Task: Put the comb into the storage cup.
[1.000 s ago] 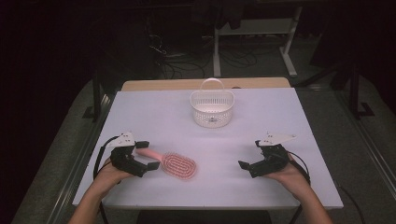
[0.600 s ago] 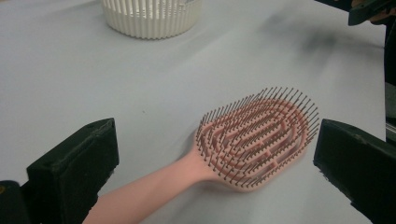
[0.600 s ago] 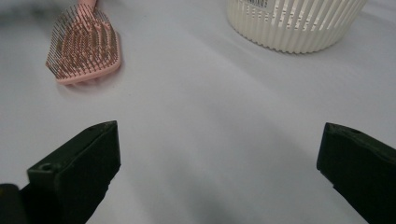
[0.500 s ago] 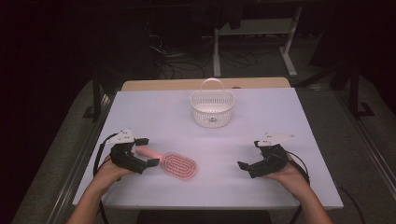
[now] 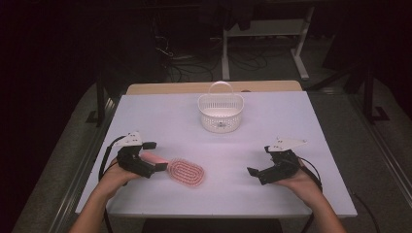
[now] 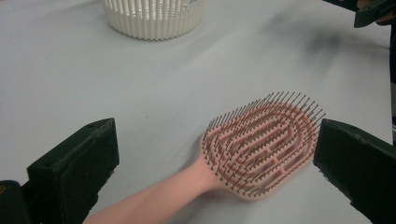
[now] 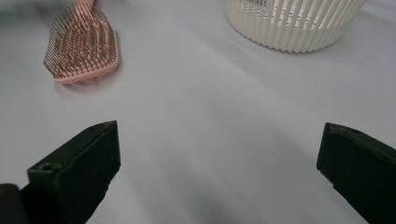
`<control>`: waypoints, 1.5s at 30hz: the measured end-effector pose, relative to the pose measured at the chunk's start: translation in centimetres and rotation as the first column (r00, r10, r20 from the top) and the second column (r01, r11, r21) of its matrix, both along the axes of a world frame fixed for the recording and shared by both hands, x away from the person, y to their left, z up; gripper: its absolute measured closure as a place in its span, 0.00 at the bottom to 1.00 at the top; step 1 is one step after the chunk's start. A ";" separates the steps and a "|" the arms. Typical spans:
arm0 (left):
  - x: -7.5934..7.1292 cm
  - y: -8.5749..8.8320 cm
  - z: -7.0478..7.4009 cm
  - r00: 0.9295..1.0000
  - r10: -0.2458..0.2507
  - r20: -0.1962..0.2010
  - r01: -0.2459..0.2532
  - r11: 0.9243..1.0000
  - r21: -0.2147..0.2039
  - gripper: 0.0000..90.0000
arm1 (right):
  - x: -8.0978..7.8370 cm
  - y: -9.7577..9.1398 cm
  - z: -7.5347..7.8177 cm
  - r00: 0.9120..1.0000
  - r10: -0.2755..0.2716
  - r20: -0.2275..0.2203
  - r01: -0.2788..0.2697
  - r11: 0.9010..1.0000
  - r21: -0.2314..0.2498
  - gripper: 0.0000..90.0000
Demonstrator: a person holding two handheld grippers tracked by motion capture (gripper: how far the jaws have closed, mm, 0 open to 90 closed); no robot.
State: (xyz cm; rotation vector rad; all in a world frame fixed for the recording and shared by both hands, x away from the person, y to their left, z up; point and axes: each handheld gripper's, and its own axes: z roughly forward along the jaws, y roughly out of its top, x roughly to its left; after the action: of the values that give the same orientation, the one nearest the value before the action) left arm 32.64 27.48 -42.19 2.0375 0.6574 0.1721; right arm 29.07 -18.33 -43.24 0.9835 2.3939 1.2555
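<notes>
A pink hairbrush [image 5: 185, 173] lies bristles-up on the white table [image 5: 291, 121], near its front left. My left gripper [image 5: 154, 157] stands open over the brush's handle [image 5: 151, 158], one jaw on each side of it. In the left gripper view the brush head [image 6: 266, 140] lies ahead between the wide-apart jaws of that gripper [image 6: 217, 154], and the handle [image 6: 154, 203] runs back toward the camera. My right gripper [image 5: 260, 161] rests open at the front right with nothing in it. In the right gripper view the right gripper [image 7: 219, 144] faces bare table, with the brush [image 7: 81, 44] far off at upper left.
A white slatted basket [image 5: 221, 114] with a hoop handle stands at the middle back of the table, also visible as the basket [image 6: 154, 18] and the basket [image 7: 294, 23] in the gripper views. Dark floor, cables and a desk frame lie beyond the far edge.
My left gripper has edged slightly forward along the brush's handle. The brush, the basket and my right gripper have stayed where they were.
</notes>
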 end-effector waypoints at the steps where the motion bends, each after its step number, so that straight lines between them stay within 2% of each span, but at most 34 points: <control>1: 0.0 -0.1 0.0 1.000 0.001 0.000 -0.001 1.000 -0.002 0.00 | 0.0 0.0 0.0 1.000 0.000 0.000 0.000 1.000 0.001 0.00; 19: 1.2 0.1 1.1 1.000 0.019 0.016 -0.019 1.000 -0.003 0.00 | 0.1 0.1 0.2 1.000 0.001 0.007 -0.001 1.000 0.014 0.00; 25: 1.7 0.3 1.5 1.000 0.023 0.017 -0.023 1.000 -0.016 0.00 | 0.1 0.1 0.2 1.000 0.005 0.008 -0.005 1.000 0.015 0.00; 37: 3.0 0.1 2.0 0.999 0.044 0.028 -0.043 0.999 -0.005 0.00 | 0.1 0.0 0.3 1.000 0.005 0.007 -0.005 1.000 0.024 0.00; 45: 3.4 -0.3 1.8 0.998 0.042 0.038 -0.042 0.999 0.020 0.00 | 0.2 0.0 0.3 1.000 0.005 0.009 -0.005 1.000 0.029 0.00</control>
State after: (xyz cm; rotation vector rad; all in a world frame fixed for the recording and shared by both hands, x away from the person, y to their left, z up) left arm 36.04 27.22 -40.39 2.0364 0.6779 0.2418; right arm 29.24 -18.33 -42.97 0.9781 2.3795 1.2974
